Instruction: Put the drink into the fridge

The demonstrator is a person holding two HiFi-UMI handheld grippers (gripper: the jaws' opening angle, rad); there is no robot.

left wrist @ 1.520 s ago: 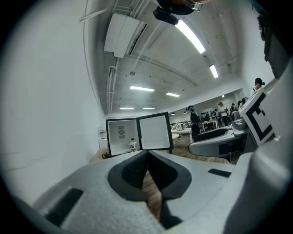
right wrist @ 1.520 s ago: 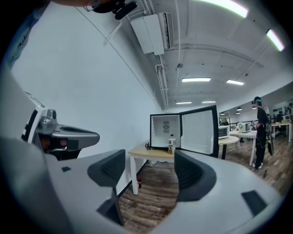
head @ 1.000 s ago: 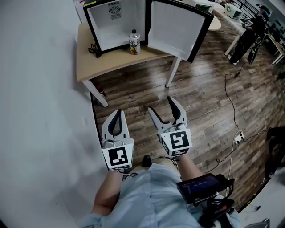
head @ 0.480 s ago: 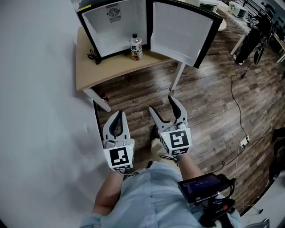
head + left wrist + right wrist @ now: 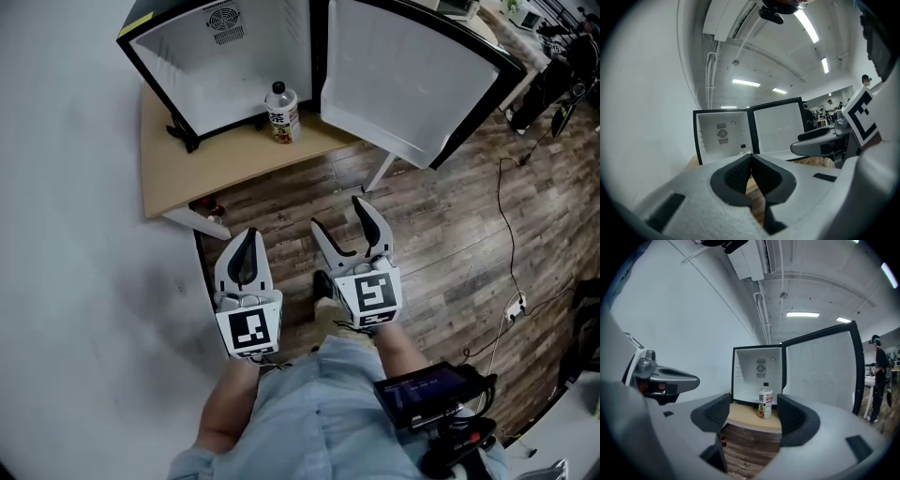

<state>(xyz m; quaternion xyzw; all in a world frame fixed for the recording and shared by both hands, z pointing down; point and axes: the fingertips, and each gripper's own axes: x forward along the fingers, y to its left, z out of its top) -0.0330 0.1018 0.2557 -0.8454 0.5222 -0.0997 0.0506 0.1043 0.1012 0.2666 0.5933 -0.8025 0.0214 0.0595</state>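
A drink bottle point(image 5: 281, 112) with a black cap and a printed label stands upright on the wooden table point(image 5: 202, 167), just outside the open mini fridge point(image 5: 220, 66). The fridge's door point(image 5: 403, 80) is swung wide to the right and its white inside is bare. In the right gripper view the bottle point(image 5: 764, 404) shows between the jaws but far off. My right gripper point(image 5: 344, 225) is open and holds nothing, over the floor short of the table. My left gripper point(image 5: 246, 246) is beside it, jaws closed together with nothing in them. The left gripper view shows the fridge point(image 5: 724, 136) ahead.
A white wall runs along the left. Black cables point(image 5: 180, 134) lie on the table by the fridge's left corner. A cable point(image 5: 511, 216) trails over the wooden floor to a power strip point(image 5: 515, 304) at the right. People stand among desks point(image 5: 880, 376) in the far room.
The view has moved forward: the fridge, table and bottle have grown larger and come nearer. Both grippers keep the same stance in front of the person.
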